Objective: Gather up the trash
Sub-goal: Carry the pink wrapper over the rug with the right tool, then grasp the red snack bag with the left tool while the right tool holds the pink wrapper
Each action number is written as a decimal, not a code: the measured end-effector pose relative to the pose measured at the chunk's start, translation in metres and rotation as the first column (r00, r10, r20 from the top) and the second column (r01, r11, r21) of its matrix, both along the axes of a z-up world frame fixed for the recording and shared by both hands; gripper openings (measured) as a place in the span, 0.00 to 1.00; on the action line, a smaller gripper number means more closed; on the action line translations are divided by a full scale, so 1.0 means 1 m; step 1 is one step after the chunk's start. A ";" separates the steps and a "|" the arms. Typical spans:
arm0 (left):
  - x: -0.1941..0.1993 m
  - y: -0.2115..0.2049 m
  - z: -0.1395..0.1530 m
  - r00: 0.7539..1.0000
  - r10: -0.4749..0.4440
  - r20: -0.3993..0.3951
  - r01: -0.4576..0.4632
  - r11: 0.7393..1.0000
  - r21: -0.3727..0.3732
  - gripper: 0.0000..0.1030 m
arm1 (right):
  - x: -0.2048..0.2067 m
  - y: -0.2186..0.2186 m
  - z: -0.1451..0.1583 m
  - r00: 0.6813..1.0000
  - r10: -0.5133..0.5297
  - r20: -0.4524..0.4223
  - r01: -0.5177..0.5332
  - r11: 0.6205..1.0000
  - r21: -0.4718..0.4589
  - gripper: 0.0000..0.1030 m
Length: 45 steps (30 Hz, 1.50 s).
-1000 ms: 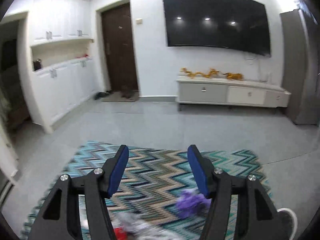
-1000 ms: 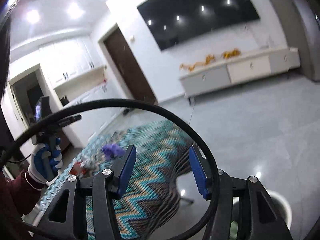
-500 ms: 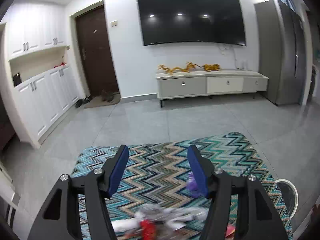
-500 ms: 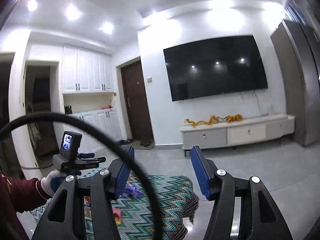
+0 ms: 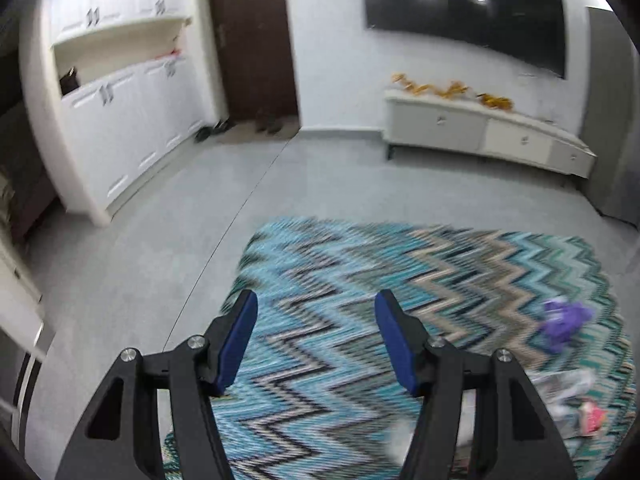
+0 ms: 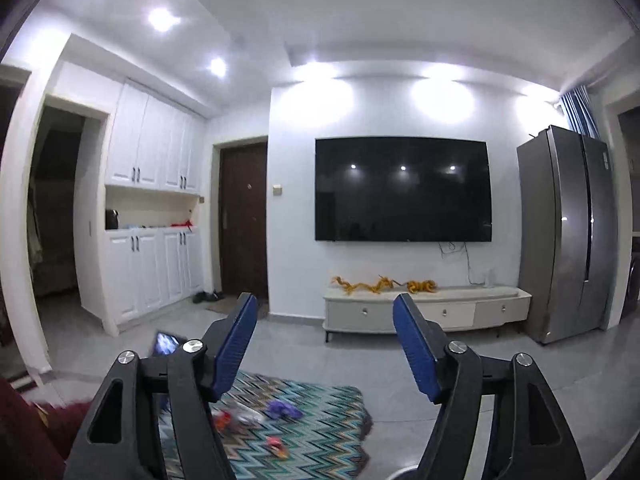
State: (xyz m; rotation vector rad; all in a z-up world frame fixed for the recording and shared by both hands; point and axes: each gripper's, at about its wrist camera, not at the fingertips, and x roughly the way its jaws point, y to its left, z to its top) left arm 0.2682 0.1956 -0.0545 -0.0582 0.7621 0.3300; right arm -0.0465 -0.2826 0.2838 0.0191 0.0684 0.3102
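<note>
Trash lies on a zigzag-patterned cloth (image 5: 400,300) that covers a low table. In the left wrist view a purple crumpled piece (image 5: 564,320) sits at the right, with clear wrappers (image 5: 568,392) and a red scrap (image 5: 592,414) below it. My left gripper (image 5: 316,340) hovers open over the cloth's bare left part, nothing between its fingers. My right gripper (image 6: 324,344) is held high and level, its jaws opening with nothing between them. Below it lie the purple piece (image 6: 284,408), a red piece (image 6: 222,420) and another red scrap (image 6: 276,444).
A TV cabinet (image 6: 424,312) stands under a wall-mounted TV (image 6: 402,190), a steel fridge (image 6: 568,236) to its right. White cupboards (image 5: 120,92) and a dark door (image 5: 252,40) are on the left. A round white rim (image 6: 400,474) shows at the right wrist view's bottom edge. Grey tile floor (image 5: 160,240) surrounds the table.
The right gripper rose from low beside the table to a high, level view, its jaws widened, and the black cable left its view. The left gripper swung left, so the trash slid right.
</note>
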 end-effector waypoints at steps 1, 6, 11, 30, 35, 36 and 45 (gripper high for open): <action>-0.002 0.011 -0.010 1.000 0.013 -0.015 -0.013 1.000 -0.024 0.58 | -0.005 0.009 0.005 1.000 0.012 0.005 -0.012 1.000 0.002 0.71; -0.024 0.032 -0.026 0.999 0.030 -0.016 -0.031 0.998 -0.063 0.58 | -0.004 0.054 -0.005 0.998 0.052 -0.022 -0.052 0.999 -0.011 0.71; -0.062 0.028 -0.004 0.998 -0.032 0.047 0.034 0.998 -0.048 0.58 | 0.011 0.075 -0.035 0.989 0.115 -0.089 -0.112 0.993 0.044 0.71; -0.159 -0.069 0.011 0.977 -0.207 0.053 0.211 0.974 -0.079 0.58 | 0.097 0.063 -0.230 0.857 0.164 -0.489 -0.149 0.986 0.069 0.71; -0.150 -0.098 -0.013 0.942 -0.336 0.025 0.335 0.929 -0.156 0.57 | 0.134 0.072 -0.276 0.794 0.166 -0.585 -0.160 0.985 0.062 0.70; -0.144 -0.103 -0.017 0.934 -0.357 0.024 0.356 0.920 -0.166 0.57 | 0.145 0.076 -0.283 0.782 0.169 -0.600 -0.165 0.984 0.061 0.70; -0.091 -0.125 -0.041 0.900 -0.435 0.007 0.427 0.881 -0.205 0.42 | 0.236 0.126 -0.354 0.662 0.208 -0.720 -0.248 0.967 0.051 0.69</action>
